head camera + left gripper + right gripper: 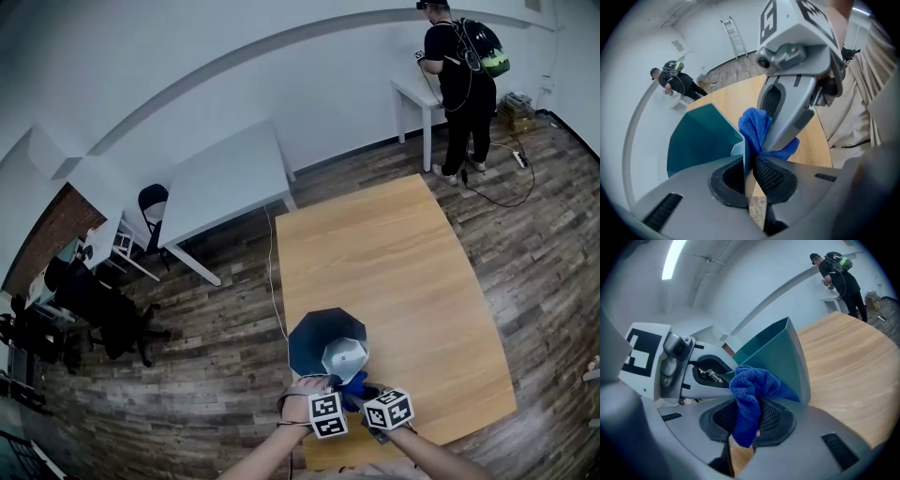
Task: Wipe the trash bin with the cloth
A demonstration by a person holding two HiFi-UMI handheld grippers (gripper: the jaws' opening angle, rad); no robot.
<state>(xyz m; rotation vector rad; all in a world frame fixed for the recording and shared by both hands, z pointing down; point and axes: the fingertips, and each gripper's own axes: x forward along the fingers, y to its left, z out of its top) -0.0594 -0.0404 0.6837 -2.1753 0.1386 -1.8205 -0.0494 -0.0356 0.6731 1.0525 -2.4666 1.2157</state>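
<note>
A dark teal trash bin [323,339] stands on the near left part of the wooden table [394,262]. My left gripper [323,380] is shut on the bin's thin rim; in the left gripper view the wall of the bin [701,136] runs between the pads of that gripper [747,174]. My right gripper [362,384] sits just to its right, shut on a bunched blue cloth [355,379]. In the right gripper view the cloth [752,390] bulges out of the right gripper [747,420] against the bin's outer wall [780,355], beside the left gripper [723,378].
A person [459,75] stands at a small white table at the far right. A larger white table [225,183] and dark chairs [103,309] are to the left on the wooden floor. A cable [274,281] runs along the table's left edge.
</note>
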